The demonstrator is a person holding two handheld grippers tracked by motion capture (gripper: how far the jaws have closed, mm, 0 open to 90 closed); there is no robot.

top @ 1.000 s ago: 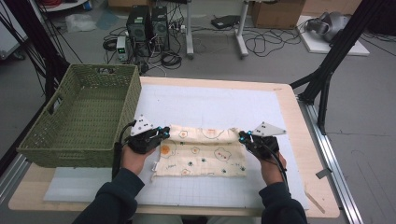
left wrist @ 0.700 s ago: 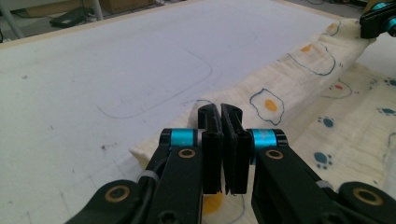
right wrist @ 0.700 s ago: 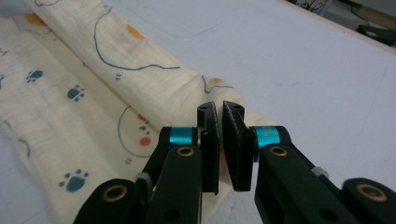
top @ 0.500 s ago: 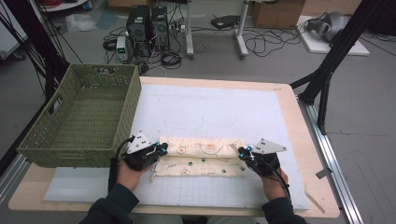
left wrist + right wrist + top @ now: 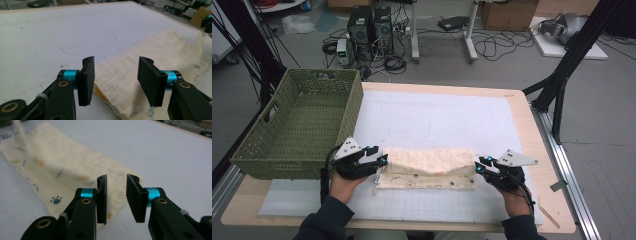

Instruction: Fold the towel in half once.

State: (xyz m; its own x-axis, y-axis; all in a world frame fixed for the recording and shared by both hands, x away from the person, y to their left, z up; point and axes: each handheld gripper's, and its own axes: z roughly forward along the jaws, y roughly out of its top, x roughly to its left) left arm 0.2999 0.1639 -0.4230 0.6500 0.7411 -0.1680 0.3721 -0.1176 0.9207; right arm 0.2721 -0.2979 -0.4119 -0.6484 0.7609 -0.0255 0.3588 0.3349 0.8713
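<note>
A cream cloth [image 5: 429,162] lies folded on the white mat [image 5: 437,115], with a strip of its printed side showing along the near edge. My left gripper [image 5: 381,163] stands open at the cloth's left end, and in the left gripper view the cloth's folded corner [image 5: 120,82] lies between and beyond the left gripper [image 5: 113,72]. At the right end my right gripper [image 5: 479,168] is open too. In the right gripper view the right gripper [image 5: 116,195] hovers just over the cloth's corner [image 5: 62,162], with nothing pinched.
A green woven basket [image 5: 262,145] stands at the table's left edge, close to my left hand. The wooden table rim [image 5: 532,130] frames the mat. Black stand legs [image 5: 562,75] rise beyond the right corner.
Both grippers have drawn the cloth's upper layer toward the person, laying it over the lower one. Their jaws have since let go of it and now stand open.
</note>
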